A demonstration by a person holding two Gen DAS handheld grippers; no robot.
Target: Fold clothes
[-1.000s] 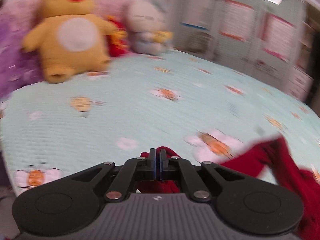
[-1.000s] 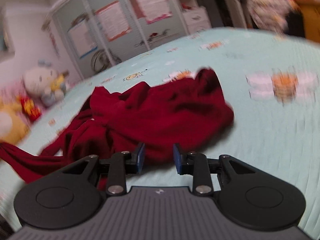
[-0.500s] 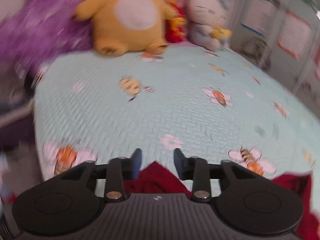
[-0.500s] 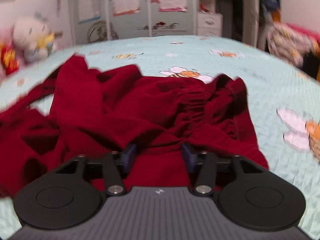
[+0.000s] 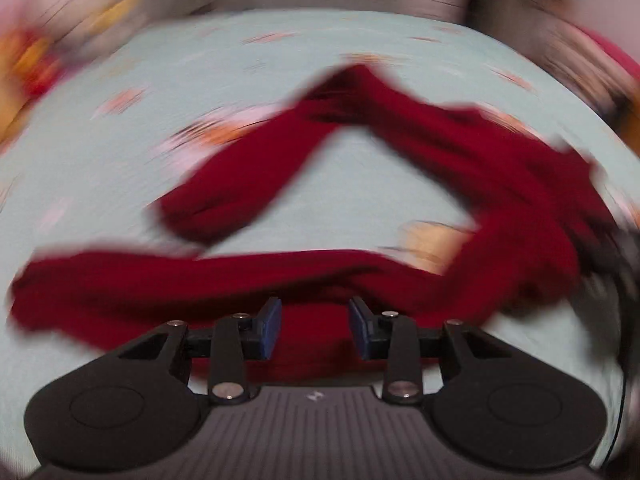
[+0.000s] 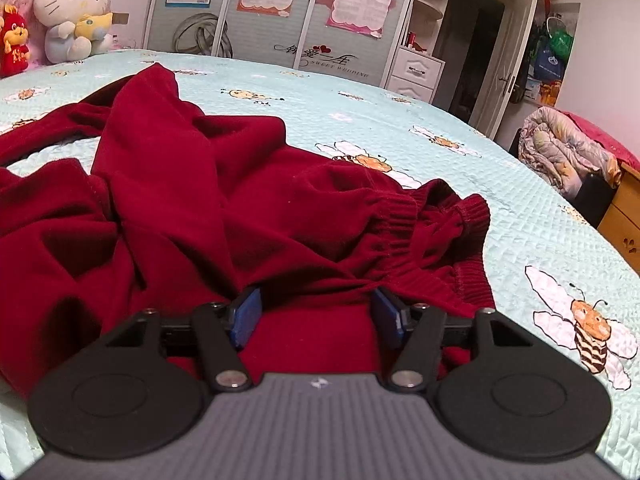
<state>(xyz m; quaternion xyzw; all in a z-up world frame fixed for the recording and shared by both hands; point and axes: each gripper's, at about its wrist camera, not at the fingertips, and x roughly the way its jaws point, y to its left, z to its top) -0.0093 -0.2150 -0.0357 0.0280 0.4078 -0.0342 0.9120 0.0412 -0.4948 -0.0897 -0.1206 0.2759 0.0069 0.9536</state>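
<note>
While crumpled: dark red garment (image 6: pixel 168 200) | ribbed hem bunched | on bedspread (image 6: pixel 500 216)

I see garment (image 6: pixel 208 200) spread on bed cover (image 6: pixel 520 216), its waistband (image 6: pixel 404 224) on right. Plush cat (image 6: pixel 72 12) far behind left; wardrobe (image 6: pixel 288 12) behind bed.

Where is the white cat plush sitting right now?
In the right wrist view, the white cat plush sits at the far upper left, at the head of the bed, beside a small red toy and beyond the red garment.
</note>
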